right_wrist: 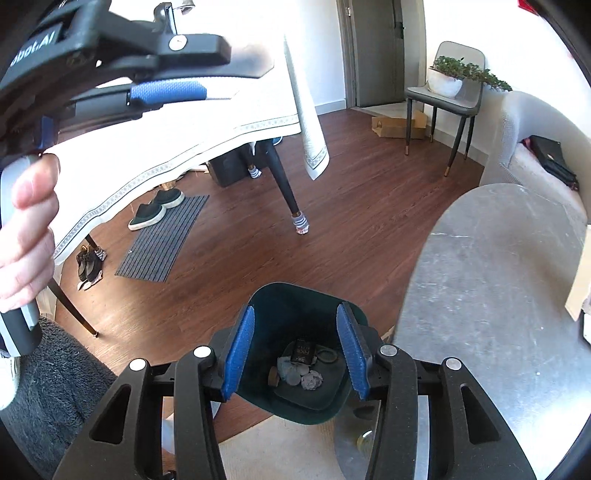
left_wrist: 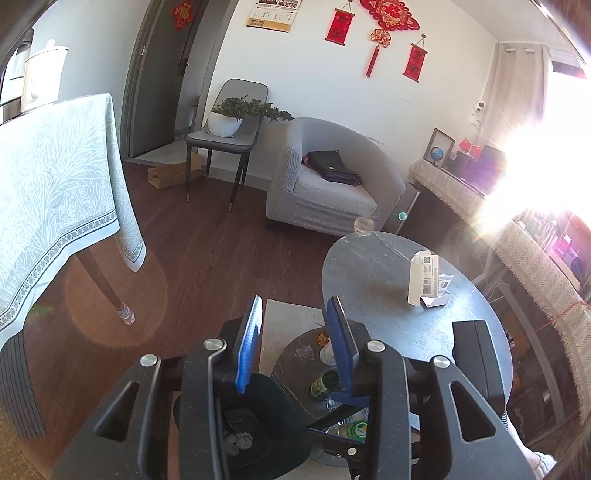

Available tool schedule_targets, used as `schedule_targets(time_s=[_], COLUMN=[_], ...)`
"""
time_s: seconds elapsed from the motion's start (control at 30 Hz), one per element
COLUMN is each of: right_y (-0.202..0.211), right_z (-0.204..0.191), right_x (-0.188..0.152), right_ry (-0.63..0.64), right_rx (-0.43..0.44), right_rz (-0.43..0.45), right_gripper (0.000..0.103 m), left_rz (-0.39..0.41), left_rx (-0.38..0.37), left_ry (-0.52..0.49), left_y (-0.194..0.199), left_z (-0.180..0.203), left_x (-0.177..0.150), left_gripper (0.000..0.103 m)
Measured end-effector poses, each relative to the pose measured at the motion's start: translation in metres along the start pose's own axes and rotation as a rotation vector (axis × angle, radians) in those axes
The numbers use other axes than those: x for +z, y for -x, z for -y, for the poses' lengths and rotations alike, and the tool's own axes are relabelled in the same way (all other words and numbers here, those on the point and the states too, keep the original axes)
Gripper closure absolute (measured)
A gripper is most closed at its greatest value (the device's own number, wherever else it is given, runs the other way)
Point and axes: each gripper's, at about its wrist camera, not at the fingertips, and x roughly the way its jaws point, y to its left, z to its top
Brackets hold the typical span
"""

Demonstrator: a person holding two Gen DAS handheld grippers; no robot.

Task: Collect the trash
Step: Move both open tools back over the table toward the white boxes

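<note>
Light source: strong daylight from a window (left_wrist: 554,147), up and right of the left gripper (left_wrist: 295,332).
Glare: white burst with purple fringe there; faint orange flare ring over the floor (left_wrist: 184,240) left of the tongs.
Exposure: the tablecloth (right_wrist: 221,122) above the right gripper (right_wrist: 295,350) is blown white.
Distortion: fisheye bending, dark vignette at corners.
Focus: near gripper bodies slightly soft.

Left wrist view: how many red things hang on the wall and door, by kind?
Red scrolls: 2
Big red knot ornament: 1
Red diamond sign on the door: 1
Total: 4
</note>
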Motion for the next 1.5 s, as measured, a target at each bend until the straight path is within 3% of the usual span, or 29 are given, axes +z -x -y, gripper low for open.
schedule_targets(time_s=[0.73,0.97,1.13,1.5], right_y=[0.091,0.109,0.126,0.149], right_z=[0.135,0.169,0.192,0.236], right_x=[-0.044,-0.061,-0.073,-0.091], right_ry=[-0.239,-0.282,-0.33,-0.44], right_rx=[-0.204,-0.236,-0.25,-0.257], right_rz=[0.135,0.147,0.173,0.223], right_gripper=[0.057,0.057,0.057,0.057], left_rz=[-0.058,-0.103,-0.13,-0.176], left_rx=[-0.107,-0.158,-0.194,-0.194], left_ry=[-0.057,-0.085,-0.033,-0.036], left_y=[-0.071,-0.1,-0.123,-0.172], left_z=[0.085,0.116,0.128,0.156], left_x=[0.001,-0.002,0.0,0.006], left_gripper=[0.051,0.044,0.042,0.042])
